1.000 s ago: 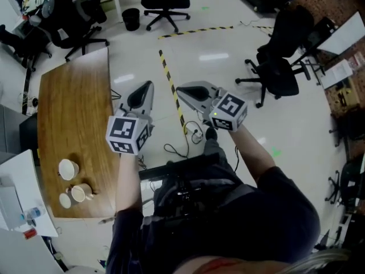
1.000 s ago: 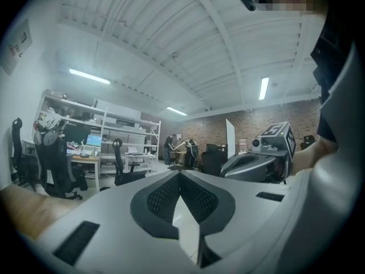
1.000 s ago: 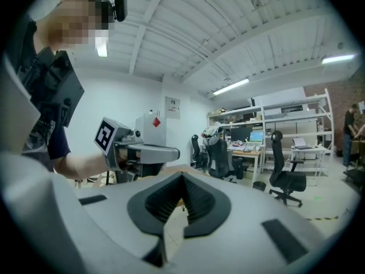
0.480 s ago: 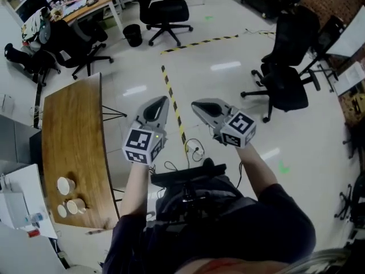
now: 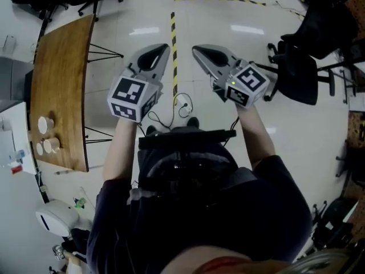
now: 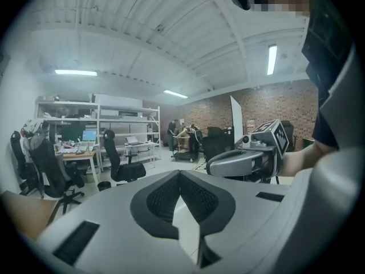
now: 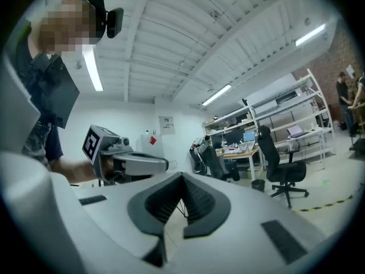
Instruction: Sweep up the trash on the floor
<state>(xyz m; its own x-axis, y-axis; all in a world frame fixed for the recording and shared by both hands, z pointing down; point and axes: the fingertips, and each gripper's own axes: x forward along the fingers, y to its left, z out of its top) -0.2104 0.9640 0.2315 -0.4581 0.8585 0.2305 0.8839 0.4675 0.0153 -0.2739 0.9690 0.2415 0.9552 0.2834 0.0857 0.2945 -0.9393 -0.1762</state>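
- The left gripper has its black ribbed jaws pressed together, with nothing between them.
- The right gripper likewise has its jaws closed tight and empty. In the head view the two grippers are held side by side and apart above the floor.
- A yellow-and-black striped tape line lies on the pale glossy floor and runs between the two sets of tips toward 12 o'clock.
- A thin black looped cable lies on the floor at 6 o'clock of the tips, between the person's forearms.
- Small loose scraps lie on the floor at 7 o'clock of the left jaws, well apart from both grippers and beside a rounded white object. They are too small to tell whether they are trash.
- A curved brown wooden table stands at 9 o'clock of the left gripper and carries three pale paper cups near its close end.
- A black office chair stands at 3 o'clock of the right gripper.
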